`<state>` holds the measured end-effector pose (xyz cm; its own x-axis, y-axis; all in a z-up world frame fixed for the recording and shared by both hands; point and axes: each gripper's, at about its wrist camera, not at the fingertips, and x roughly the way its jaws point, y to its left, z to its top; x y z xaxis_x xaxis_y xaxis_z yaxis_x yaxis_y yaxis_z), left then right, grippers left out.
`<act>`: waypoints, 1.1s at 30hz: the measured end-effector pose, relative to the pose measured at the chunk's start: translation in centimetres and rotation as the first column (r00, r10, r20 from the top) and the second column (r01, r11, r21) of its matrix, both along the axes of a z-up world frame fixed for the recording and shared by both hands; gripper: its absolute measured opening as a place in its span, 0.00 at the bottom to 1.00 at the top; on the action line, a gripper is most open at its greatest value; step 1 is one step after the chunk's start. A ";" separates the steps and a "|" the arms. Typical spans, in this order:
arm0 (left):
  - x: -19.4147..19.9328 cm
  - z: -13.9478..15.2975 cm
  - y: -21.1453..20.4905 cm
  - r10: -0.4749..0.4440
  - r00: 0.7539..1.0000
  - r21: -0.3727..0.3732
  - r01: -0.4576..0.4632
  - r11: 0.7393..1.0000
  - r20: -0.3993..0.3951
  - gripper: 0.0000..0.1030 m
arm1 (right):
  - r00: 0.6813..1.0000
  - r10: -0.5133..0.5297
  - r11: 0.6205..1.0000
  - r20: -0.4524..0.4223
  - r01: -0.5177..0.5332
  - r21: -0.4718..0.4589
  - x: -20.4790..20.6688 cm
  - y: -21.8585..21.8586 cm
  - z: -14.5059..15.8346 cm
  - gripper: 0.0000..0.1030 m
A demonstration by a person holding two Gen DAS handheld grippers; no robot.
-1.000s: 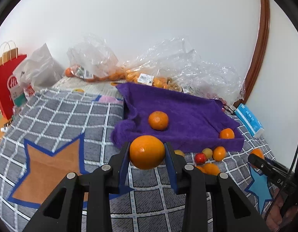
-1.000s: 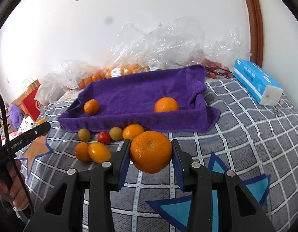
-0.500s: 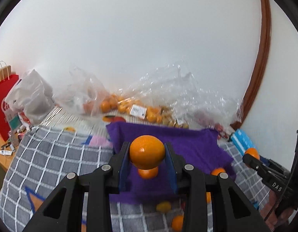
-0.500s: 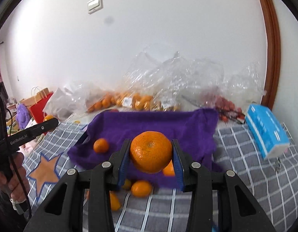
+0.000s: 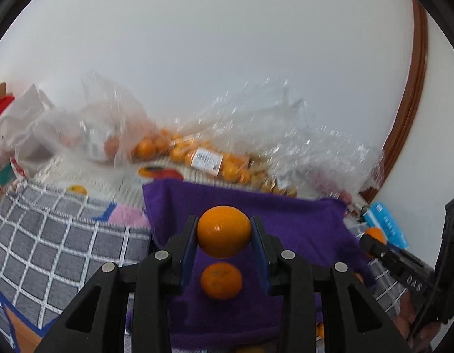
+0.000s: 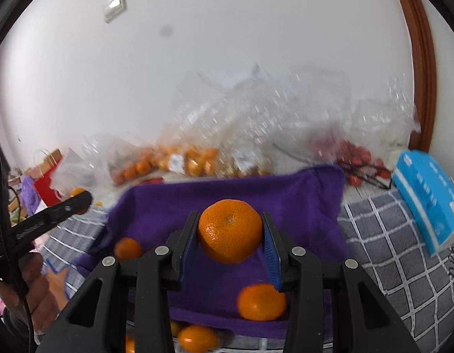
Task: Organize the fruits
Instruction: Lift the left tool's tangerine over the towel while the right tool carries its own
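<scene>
My left gripper (image 5: pixel 224 232) is shut on a smooth orange (image 5: pixel 224 231) and holds it in the air over the purple towel (image 5: pixel 300 229). One orange (image 5: pixel 221 281) lies on the towel right below it. My right gripper (image 6: pixel 229 235) is shut on a dimpled orange (image 6: pixel 229 231), also above the purple towel (image 6: pixel 300 206). Two oranges lie on the towel in the right wrist view, one at the left (image 6: pixel 127 248) and one at the front (image 6: pixel 260 301). Loose small fruit (image 6: pixel 196 338) lies on the cloth before the towel's front edge.
Clear plastic bags of oranges (image 5: pixel 197 156) and red fruit (image 6: pixel 356 158) line the wall behind the towel. A blue tissue box (image 6: pixel 430 194) lies at the right on the grey checked cloth (image 5: pixel 59 241). A red paper bag (image 5: pixel 0 108) stands far left.
Both grippers have moved forward over the towel with their oranges still held. The views now tilt down a little and the towel and bags look nearer.
</scene>
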<state>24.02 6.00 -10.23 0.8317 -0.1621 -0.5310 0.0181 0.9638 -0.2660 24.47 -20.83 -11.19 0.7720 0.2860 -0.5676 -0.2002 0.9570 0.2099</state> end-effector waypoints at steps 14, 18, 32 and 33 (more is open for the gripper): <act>0.6 -2.3 0.0 -0.059 0.997 -0.074 0.055 0.996 -0.048 0.33 | 0.996 -0.070 0.996 -0.046 0.068 -0.058 1.1 -0.7 -3.4 0.39; 0.1 -2.0 -0.3 -0.082 0.996 -0.079 0.079 0.994 -0.031 0.33 | 0.993 -0.074 0.995 -0.093 0.068 -0.068 1.9 -0.6 -4.3 0.39; 0.3 -2.9 -2.3 -0.151 0.986 -0.039 0.149 0.988 -0.066 0.33 | 0.986 -0.076 0.997 -0.149 0.069 -0.046 2.4 -1.0 -5.2 0.41; 0.2 -3.0 -2.5 -0.156 0.985 -0.029 0.155 0.988 -0.067 0.33 | 0.987 -0.076 0.997 -0.143 0.070 -0.046 2.3 -1.0 -5.2 0.41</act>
<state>24.25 3.52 -13.21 0.7573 -0.2995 -0.5803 0.1481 0.9442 -0.2941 26.78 -21.83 -16.34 0.6990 0.2067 -0.6846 -0.1002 0.9762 0.1925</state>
